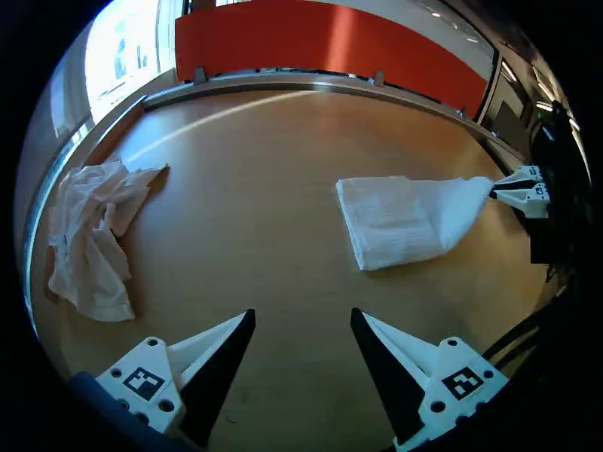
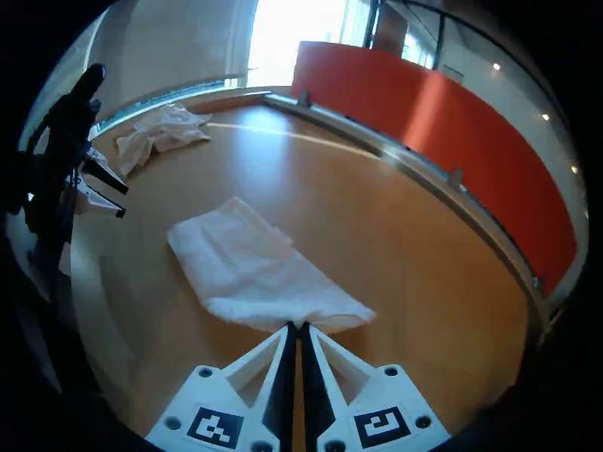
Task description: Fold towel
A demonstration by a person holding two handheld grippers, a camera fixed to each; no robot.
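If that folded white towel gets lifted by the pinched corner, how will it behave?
Probably floppy: the folded white terry towel draws into a point toward the right tongs, so it would likely drape and hang. Its loose layers may unfold. It looks light, and likely to slide easily on the smooth wooden table.

A corner of the towel (image 2: pixel 249 264) lies behind the tips of the right gripper (image 2: pixel 296 328) — the pinch itself hidden. The person (image 2: pixel 56 151) holding the left gripper (image 2: pixel 124 202) is a dark silhouette, cut by the edge.

An orange panel (image 1: pixel 324 45) backs the wooden table (image 1: pixel 249 188).
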